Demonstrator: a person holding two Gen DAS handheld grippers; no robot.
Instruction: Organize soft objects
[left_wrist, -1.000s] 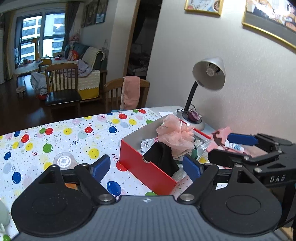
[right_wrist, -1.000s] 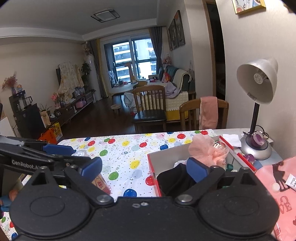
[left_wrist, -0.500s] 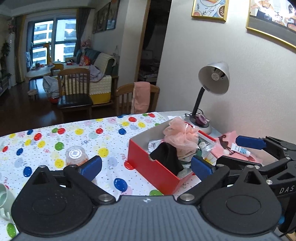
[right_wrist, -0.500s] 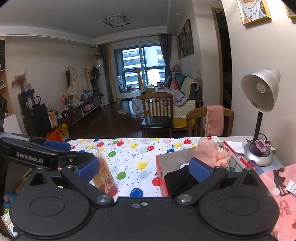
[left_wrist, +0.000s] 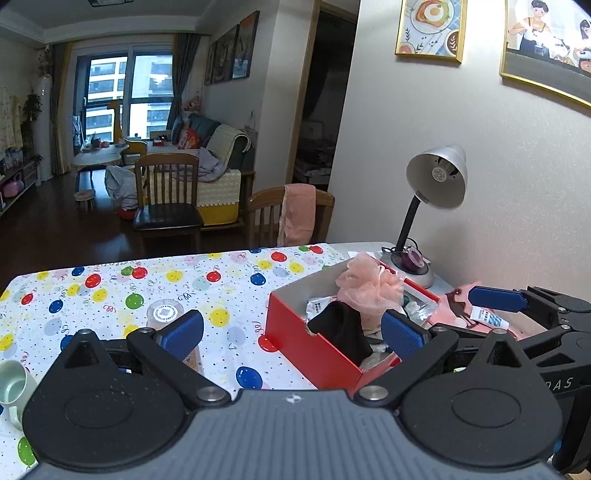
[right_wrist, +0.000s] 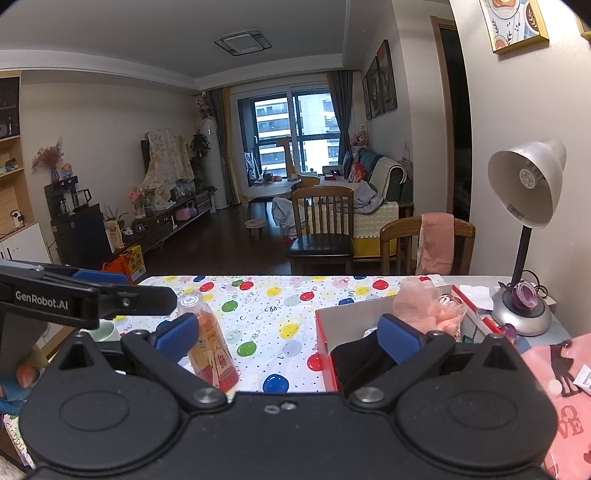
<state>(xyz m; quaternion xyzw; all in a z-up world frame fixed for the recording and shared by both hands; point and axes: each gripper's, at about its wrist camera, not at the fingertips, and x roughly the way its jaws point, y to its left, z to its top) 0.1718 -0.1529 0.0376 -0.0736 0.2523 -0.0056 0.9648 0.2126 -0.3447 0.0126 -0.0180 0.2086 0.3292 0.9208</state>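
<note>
Surface (left_wrist: 221, 280): balloon-print cloth.
Box (left_wrist: 306, 343): pouf (left_wrist: 369, 288), black cloth (left_wrist: 343, 328).
Jaws: both open, empty.
Tip: pinch cloth's bulk.

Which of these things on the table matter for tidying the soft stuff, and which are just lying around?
Part of the job:
pink mesh sponge
black cloth
red box

Just lying about:
desk lamp
drink bottle
green mug
pink bag

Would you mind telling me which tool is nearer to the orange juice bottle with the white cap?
Left. The left tool has the bottle just behind its left fingertip; the right tool hangs over the red cardboard box, farther right.
</note>
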